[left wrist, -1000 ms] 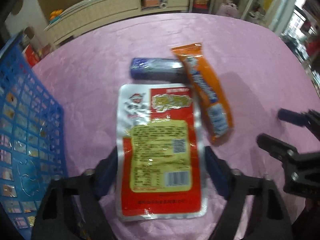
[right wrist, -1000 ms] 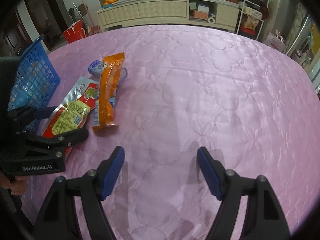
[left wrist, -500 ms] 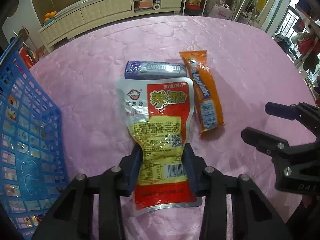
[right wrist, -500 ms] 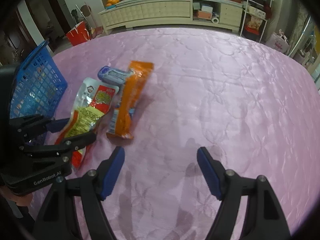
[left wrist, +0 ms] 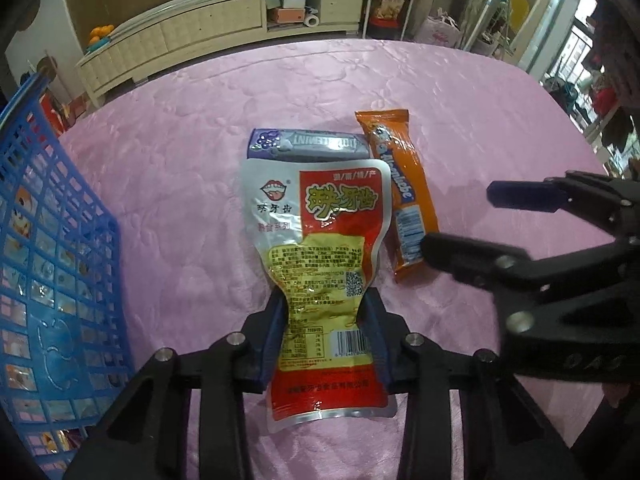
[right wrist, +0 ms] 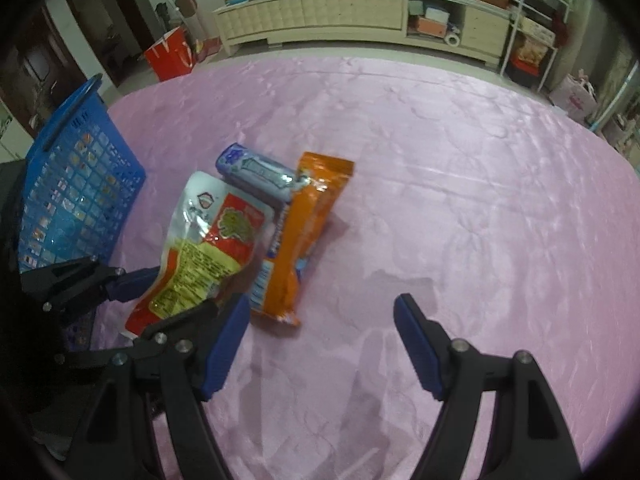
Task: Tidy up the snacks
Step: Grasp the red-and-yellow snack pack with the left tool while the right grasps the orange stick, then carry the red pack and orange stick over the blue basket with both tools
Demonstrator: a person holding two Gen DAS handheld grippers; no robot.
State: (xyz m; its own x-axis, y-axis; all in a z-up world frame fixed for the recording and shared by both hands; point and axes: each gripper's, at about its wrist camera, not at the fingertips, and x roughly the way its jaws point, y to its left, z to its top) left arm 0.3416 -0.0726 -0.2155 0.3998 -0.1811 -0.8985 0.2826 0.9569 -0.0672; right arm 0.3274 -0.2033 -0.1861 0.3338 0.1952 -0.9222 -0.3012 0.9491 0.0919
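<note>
Far left, on my left-wrist view: blue basket (left wrist: 56, 264) standing on the pink tablecloth (left wrist: 180, 184), wrappers visible through its mesh wall. The right-wrist view shows the same basket (right wrist: 76, 184) from farther off, with its dark handle along the top rim.

Centre: my left gripper (left wrist: 325, 320) has just been closing and now pinches the red-and-silver snack pouch (left wrist: 320, 240); both blue pads press in at its lower half and the foil crumples to a waist between them. The pouch's top edge lies against the purple gum pack (left wrist: 306, 145). From the right-wrist view I see what the left hides: the pouch (right wrist: 208, 248) bows upward off the cloth.

Right of it: orange snack bar (left wrist: 402, 196), lying lengthwise, touching the pouch's edge.

Far right: my right gripper (right wrist: 320, 344) stands wide apart, nothing between the pads, hovering over bare cloth just beside the orange bar's near end. Its fingers (left wrist: 516, 196) appear only at the left view's edge.
</note>
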